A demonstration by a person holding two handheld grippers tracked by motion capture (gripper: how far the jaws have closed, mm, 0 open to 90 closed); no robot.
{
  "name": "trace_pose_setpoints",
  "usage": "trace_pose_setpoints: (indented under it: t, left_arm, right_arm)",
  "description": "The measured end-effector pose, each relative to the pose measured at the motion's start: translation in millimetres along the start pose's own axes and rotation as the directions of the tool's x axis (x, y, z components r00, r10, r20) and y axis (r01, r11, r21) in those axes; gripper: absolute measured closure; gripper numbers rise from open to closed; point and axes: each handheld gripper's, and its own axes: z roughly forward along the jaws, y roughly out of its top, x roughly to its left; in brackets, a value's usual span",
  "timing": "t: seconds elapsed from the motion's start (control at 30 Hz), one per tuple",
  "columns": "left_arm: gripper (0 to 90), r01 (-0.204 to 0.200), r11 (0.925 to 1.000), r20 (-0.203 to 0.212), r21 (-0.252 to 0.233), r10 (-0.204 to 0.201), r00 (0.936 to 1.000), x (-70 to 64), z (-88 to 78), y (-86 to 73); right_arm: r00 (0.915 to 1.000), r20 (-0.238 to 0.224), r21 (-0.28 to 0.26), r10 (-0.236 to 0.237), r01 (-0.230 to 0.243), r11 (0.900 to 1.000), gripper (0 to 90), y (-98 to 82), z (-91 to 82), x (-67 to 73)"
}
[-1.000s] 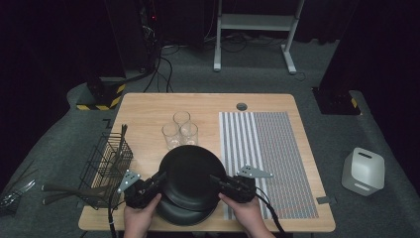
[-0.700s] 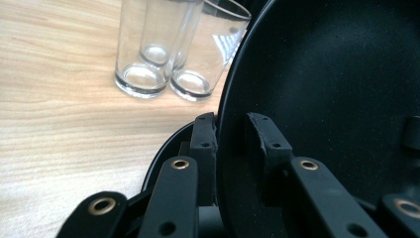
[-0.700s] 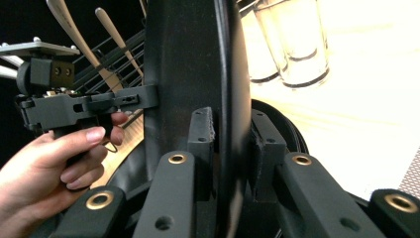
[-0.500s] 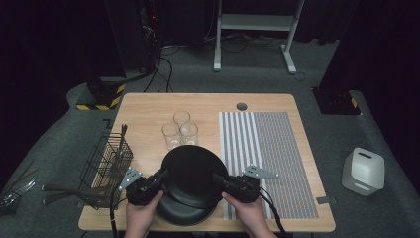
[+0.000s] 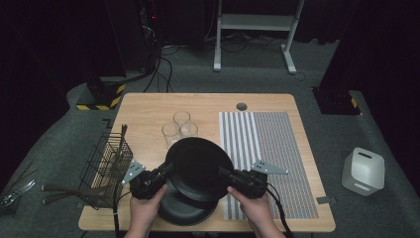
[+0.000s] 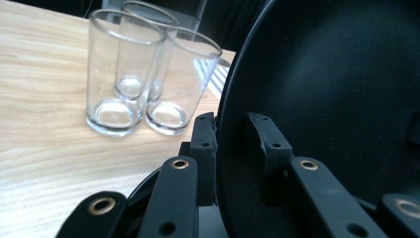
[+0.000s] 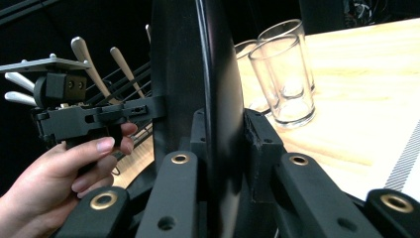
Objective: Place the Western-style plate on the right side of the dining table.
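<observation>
A black plate (image 5: pixel 198 168) hangs above the table, gripped at opposite rims by both grippers. My left gripper (image 5: pixel 167 168) is shut on its left rim; in the left gripper view the pads (image 6: pixel 205 136) pinch the plate (image 6: pixel 337 99) edge. My right gripper (image 5: pixel 223 173) holds the right rim; its jaws have just been closing with the rim (image 7: pixel 213 74) between them, and the pads (image 7: pixel 257 131) press on it. A second black plate (image 5: pixel 181 210) lies underneath near the front edge. The left gripper (image 7: pixel 148 106) and a hand also appear in the right gripper view.
Three clear glasses (image 5: pixel 179 128) stand close together just behind the plates. A wire basket (image 5: pixel 106 158) with utensils sits at the table's left edge. A striped mat (image 5: pixel 270 148) covers the right part of the wooden table (image 5: pixel 148 106). A white box (image 5: pixel 363 171) stands on the floor.
The upper plate has risen off the lower one and shifted slightly away from the person, uncovering more of the lower plate. The right hand rose with it.
</observation>
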Motion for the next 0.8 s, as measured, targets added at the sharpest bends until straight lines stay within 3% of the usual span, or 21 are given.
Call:
trace_pose_setpoints:
  t: [0.8]
  left_arm:
    - [74.8, -0.024, 0.9997, 0.05, 0.011, 0.023, 0.9985, -23.7, 28.4, 16.8]
  right_arm:
    - [0.9988, 0.047, -0.028, -0.017, 0.018, 0.999, 77.2, 18.4, -29.8, -13.0]
